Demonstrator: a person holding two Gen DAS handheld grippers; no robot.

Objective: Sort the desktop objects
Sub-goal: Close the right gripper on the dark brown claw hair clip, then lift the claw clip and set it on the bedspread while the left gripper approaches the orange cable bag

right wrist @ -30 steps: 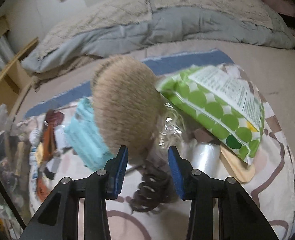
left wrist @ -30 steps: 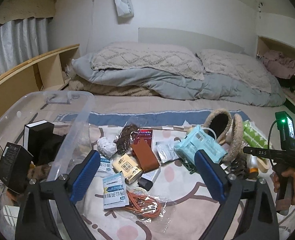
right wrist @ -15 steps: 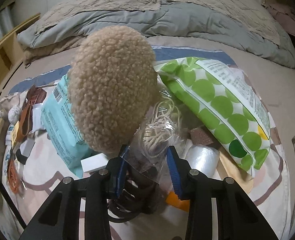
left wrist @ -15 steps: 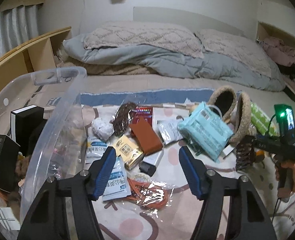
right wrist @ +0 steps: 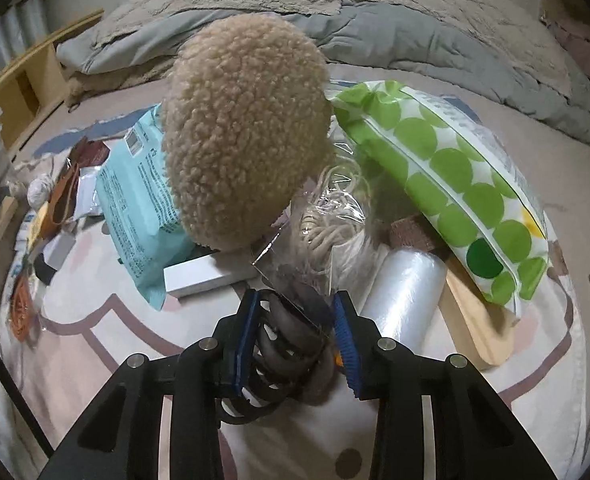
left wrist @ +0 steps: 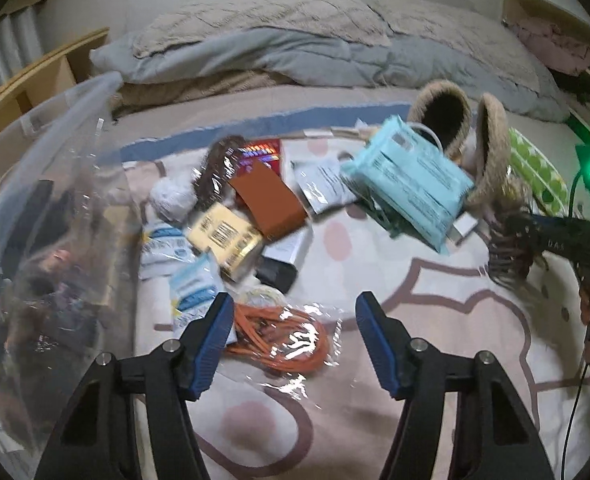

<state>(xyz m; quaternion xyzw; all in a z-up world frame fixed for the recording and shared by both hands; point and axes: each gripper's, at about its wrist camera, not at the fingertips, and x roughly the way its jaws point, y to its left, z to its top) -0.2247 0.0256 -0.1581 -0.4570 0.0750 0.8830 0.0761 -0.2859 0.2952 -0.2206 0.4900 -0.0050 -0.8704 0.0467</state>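
Orange cord [left wrist: 279, 336] in clear wrap lies on the bed between the closing left tool [left wrist: 291, 332] pads, untouched. Right tool [right wrist: 297, 332] is clamped narrow on a dark hair claw [right wrist: 283, 340] beside the slipper [right wrist: 243, 136].

We see each hand-held gripper [left wrist: 291, 334] [right wrist: 295, 334] as black angular arms with silver screws, ribbed blue pads [left wrist: 211, 344] and a trailing black cable [left wrist: 575, 420].

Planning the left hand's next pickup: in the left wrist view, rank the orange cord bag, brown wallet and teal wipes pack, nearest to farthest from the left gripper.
1. Orange cord bag, between the left gripper's closing jaws.
2. Brown wallet, beyond it, centre-left.
3. Teal wipes pack, upper right.
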